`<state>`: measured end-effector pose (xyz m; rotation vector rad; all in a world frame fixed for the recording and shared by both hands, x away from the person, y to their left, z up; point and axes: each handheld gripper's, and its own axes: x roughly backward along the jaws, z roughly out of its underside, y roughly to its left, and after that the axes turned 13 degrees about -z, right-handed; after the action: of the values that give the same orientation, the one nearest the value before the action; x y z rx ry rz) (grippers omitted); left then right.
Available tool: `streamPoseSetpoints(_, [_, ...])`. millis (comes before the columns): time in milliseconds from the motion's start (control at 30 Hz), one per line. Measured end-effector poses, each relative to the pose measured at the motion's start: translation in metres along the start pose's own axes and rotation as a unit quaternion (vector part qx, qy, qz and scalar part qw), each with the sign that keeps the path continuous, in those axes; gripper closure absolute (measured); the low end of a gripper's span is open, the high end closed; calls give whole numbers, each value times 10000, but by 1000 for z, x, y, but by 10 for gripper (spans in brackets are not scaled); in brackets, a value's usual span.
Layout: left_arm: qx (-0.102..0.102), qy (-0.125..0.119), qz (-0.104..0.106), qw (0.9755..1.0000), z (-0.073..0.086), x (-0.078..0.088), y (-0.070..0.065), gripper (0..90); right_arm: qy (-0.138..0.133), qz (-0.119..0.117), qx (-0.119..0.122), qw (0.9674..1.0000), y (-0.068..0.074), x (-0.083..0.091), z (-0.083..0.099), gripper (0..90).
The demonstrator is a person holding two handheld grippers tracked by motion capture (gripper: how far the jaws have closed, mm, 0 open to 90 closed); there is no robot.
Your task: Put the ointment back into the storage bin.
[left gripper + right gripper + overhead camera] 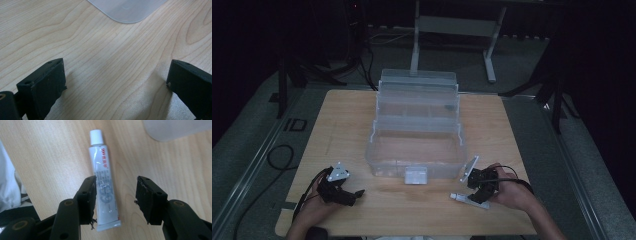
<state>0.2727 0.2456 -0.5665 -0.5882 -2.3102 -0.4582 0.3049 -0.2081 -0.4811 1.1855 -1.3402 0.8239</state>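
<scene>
One small tube (103, 181) lies flat on the table (362, 120) at about five o'clock, between the spread jaws of the right hand-held gripper (116, 195), looking light, soft and slippery, best pinched mid-body, while the left hand-held gripper (115, 82) gapes empty.

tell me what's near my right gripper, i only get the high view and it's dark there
Observer: The right gripper stands open over a small white tube with a white screw cap and red print, which lies flat on the light wooden table.
Operator: is the tube between the jaws
Observer: Partly. One jaw sits against the tube's side near its crimped end; the other jaw stands clear of it.
Operator: and my left gripper
Observer: The left gripper is open wide with bare wood between its jaws; a rounded corner of the clear plastic storage box lies ahead.
</scene>
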Motion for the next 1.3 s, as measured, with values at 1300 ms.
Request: streamPoseSetpoints(1300, [7,4,-9,10000,0,0,0,26,873,-328,424,9947,-3,-34,-25,681])
